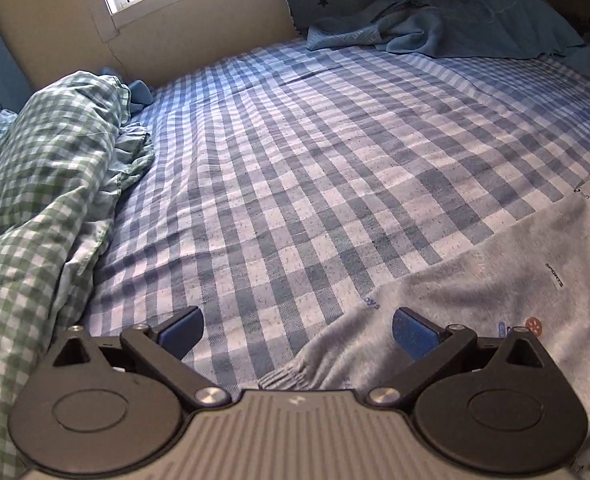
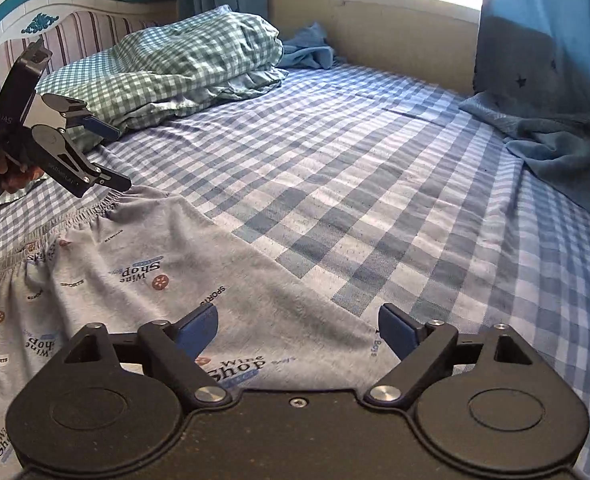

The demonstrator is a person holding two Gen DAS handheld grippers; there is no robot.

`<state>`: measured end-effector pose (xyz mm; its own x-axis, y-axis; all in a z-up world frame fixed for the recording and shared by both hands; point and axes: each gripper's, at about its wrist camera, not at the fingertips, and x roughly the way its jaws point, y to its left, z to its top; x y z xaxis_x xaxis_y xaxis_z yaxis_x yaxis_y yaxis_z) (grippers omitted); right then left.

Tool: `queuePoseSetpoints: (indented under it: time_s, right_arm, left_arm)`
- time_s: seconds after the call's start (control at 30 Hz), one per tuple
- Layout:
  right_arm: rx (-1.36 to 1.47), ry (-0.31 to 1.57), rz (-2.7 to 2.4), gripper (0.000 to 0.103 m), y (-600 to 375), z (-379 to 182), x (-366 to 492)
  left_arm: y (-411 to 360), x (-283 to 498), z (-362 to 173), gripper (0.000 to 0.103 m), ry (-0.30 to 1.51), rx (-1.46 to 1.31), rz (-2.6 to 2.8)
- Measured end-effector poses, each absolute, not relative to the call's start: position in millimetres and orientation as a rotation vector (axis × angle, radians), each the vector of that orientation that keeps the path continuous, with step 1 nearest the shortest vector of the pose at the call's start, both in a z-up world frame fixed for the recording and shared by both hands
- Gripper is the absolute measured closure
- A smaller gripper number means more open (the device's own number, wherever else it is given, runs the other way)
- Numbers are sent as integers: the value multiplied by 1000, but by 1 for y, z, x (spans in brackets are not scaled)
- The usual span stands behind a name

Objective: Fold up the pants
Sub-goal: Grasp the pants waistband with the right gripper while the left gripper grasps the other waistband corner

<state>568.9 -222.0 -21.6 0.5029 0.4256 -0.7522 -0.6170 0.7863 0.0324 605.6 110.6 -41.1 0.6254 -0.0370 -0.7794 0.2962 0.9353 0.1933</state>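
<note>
The grey printed pants (image 2: 143, 280) lie spread on the bed's blue checked sheet (image 2: 375, 184), waistband toward the left tool (image 2: 109, 158), a leg under the right tool (image 2: 297, 332). Both tools stand wide and hold nothing. A likely slip: pinching the sheet along with the thin knit, so the fold drags the bedding, or catching one layer only. The right wrist view shows the left tool at the elastic waistband (image 2: 87, 210); the left wrist view shows only a corner of it (image 1: 291, 374), plus the rumpled green gingham quilt (image 1: 47, 168) close by

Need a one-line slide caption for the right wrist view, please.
Right gripper open above grey printed pants on the checked bedsheet; left gripper open at the elastic waistband.
</note>
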Motion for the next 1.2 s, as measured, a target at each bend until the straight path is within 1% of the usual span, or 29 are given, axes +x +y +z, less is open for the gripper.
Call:
queuePoseSetpoints:
  time_s: [0.03,0.1,0.17,0.23,0.3,0.37,0.4,0.43,0.47,0.5,0.57,0.6,0.67,0.7,0.73,0.77,0.8,0.83,0.9,1.0,1.2]
  right_arm:
    - [-255,837,637,25,-222,-27,574]
    - [-251,851,633,26,-225,-36,585]
    - [-252,865,632,29,-228,-45,590]
    - [-257,874,633,39,-231,-53,592]
    - [-257,881,636,42,-234,-58,593]
    - [-254,883,653,42,-237,-61,593]
    - [-254,880,655,43,-237,-62,593]
    - [-254,880,653,43,-237,-63,594]
    - [-254,880,650,43,-237,-64,595]
    - [-254,879,650,43,-237,-64,596]
    - [-252,875,655,43,-236,-65,599]
    - [-252,875,658,43,-235,-65,601]
    - [-246,889,673,44,-234,-66,604]
    - [-252,898,680,47,-232,-67,605]
    - [-262,905,686,52,-230,-68,605]
    - [-265,907,696,55,-229,-67,604]
    - [-268,905,701,65,-228,-66,602]
    - [-281,897,697,80,-226,-65,600]
    - [-320,878,681,94,-222,-63,593]
    - [-371,852,662,100,-217,-61,584]
    - [-420,754,597,102,-208,-40,577]
  left_arm:
    - [114,611,-44,2,885,308,-198]
    - [121,618,-50,5,906,286,-212]
    - [126,623,-57,11,933,273,-237]
    - [129,624,-63,14,948,271,-258]
    - [130,624,-68,17,967,272,-281]
    - [131,624,-72,25,983,255,-306]
    - [132,625,-73,28,989,237,-317]
    - [134,625,-74,36,994,221,-323]
    - [135,625,-75,46,1004,201,-329]
    - [136,625,-77,50,1012,188,-341]
    - [135,623,-77,63,1007,180,-364]
    - [135,622,-77,66,1009,184,-372]
    - [132,622,-77,76,1021,187,-366]
    - [131,621,-76,79,1022,191,-364]
    - [130,621,-75,85,1024,200,-359]
    - [127,619,-74,91,1024,214,-353]
    - [125,618,-73,94,1020,227,-345]
    - [124,616,-72,96,1017,231,-336]
    - [122,612,-68,99,1000,226,-330]
    - [122,607,-62,100,975,209,-312]
    - [132,602,-40,101,886,143,-216]
